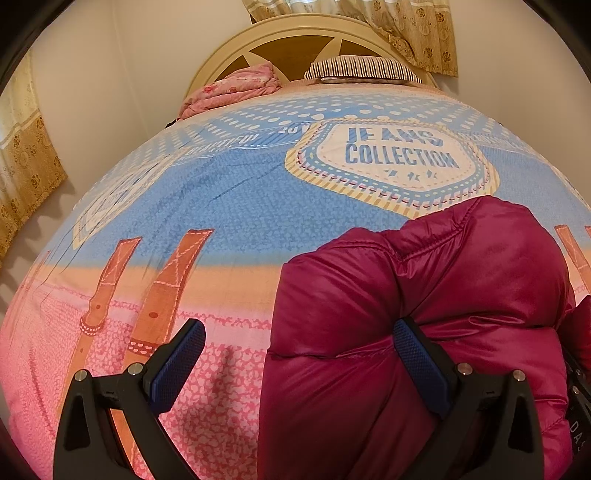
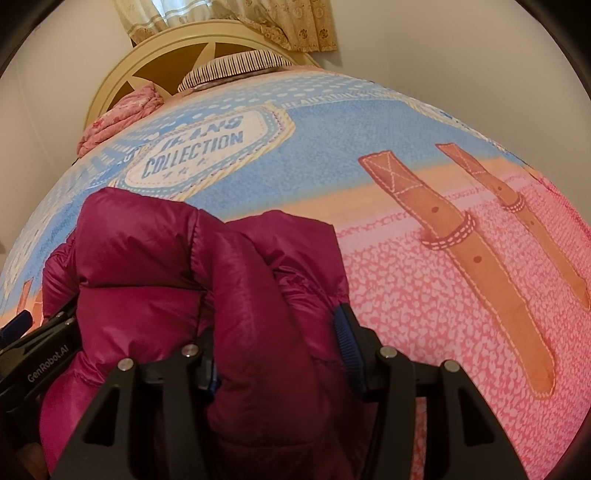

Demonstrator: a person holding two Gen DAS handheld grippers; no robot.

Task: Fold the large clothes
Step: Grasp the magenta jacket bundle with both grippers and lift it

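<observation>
Magenta puffer jacket [image 1: 424, 295] is seen bunched into a thick, puffy bundle on the bedspread [image 1: 229, 206], near the foot end of the bed. In the left wrist view its left edge is marked by a stitched hem running down beside the pink patterned part of the spread, and its top fold ends just below the "JEANS COLLECTION" badge [image 1: 395, 155].

The left gripper [image 1: 299, 350] is held with its jaws wide apart. Its right finger is pressed against the jacket's side, while the left finger stands free over bare bedspread; nothing is clamped between them.

The right gripper [image 2: 275, 350] is closed partway on a thick roll of the jacket: the fabric fills the gap, the right pad [image 2: 345, 343] is set against it, and the left pad is mostly buried by the fold.

Open room is seen on both sides of the bundle: a broad stretch of pink and blue spread to the left in the left wrist view, and another to the right in the right wrist view, crossed only by printed belt straps [image 2: 458, 254]. Farther up, a striped pillow [image 1: 364, 68] and a folded pink quilt [image 1: 236, 88] are lying against the headboard [image 1: 280, 40], well apart from the jacket. Curtains [image 1: 410, 33] are hung behind it.
</observation>
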